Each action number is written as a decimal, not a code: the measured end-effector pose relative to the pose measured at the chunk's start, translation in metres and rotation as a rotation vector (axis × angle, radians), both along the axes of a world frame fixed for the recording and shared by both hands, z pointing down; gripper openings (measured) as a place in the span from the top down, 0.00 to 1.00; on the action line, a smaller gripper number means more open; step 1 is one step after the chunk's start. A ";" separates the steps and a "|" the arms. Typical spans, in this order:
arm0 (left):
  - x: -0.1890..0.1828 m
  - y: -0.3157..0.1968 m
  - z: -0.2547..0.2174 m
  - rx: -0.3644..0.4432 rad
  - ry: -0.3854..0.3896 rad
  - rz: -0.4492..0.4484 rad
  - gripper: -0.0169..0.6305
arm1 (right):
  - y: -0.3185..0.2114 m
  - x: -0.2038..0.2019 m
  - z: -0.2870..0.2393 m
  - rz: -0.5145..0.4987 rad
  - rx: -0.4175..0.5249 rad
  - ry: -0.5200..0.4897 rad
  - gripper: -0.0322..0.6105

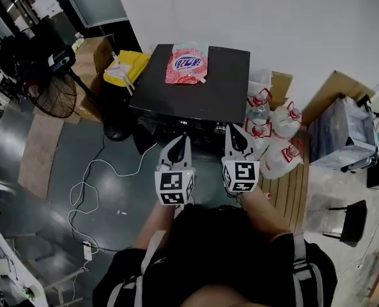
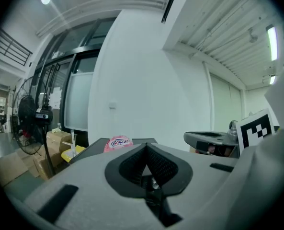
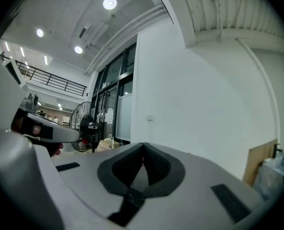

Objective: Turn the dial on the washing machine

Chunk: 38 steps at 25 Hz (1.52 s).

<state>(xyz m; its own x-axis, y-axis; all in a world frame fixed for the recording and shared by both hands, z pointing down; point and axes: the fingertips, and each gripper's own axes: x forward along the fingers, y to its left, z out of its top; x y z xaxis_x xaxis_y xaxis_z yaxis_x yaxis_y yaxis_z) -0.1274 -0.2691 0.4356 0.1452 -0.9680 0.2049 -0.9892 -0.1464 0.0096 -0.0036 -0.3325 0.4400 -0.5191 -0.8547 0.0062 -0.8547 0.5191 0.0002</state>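
You are holding left gripper [image 1: 183, 141] and right gripper [image 1: 233, 130] side by side, close in front of you, tips pointing forward. Both are sitting with jaws together, gripping nothing. Forearms [image 1: 273, 217] are showing bare.

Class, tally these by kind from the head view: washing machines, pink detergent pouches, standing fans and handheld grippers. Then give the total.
washing machine: 1
pink detergent pouch: 1
standing fan: 1
grippers: 2 (left gripper, right gripper)
Total: 5
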 end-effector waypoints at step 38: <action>-0.103 -0.068 0.076 -0.172 -0.010 0.148 0.98 | -0.095 -0.030 0.250 0.407 -0.500 0.087 0.57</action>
<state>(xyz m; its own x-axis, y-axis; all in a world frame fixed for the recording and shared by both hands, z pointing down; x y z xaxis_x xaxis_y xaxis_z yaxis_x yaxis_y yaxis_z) -0.2309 -0.3369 0.5118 0.2805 -0.8867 0.3675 -0.9571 -0.2873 0.0371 -0.0334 -0.4279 0.6899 -0.1337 -0.8659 0.4820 -0.9909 0.1088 -0.0792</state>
